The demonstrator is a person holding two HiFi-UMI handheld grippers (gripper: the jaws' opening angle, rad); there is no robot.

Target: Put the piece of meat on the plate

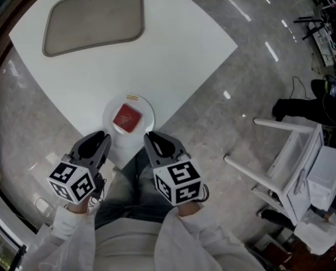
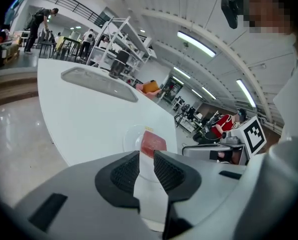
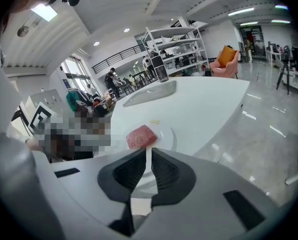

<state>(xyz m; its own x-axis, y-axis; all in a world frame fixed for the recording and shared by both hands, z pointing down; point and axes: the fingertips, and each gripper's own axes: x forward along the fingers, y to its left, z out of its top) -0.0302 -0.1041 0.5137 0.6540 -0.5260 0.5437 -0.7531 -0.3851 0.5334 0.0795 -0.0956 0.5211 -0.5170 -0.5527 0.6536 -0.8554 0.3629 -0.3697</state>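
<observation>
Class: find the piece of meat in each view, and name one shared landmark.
Head view: meat lower centre, on the plate.
Left gripper view: meat at centre, slightly low.
Right gripper view: meat just left of centre.
Shared landmark: grey tray beyond the plate.

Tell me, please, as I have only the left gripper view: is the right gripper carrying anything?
Observer: No. The right gripper is shut, with nothing between its jaws.
Operator: Thanks. Does the meat sit wholly on the plate?
Observer: Yes. In the head view the meat lies in the middle of the plate, clear of its rim.
Operator: Where are both grippers?
Observer: At the near corner of the table, the left gripper and the right one flank the plate without touching it.
</observation>
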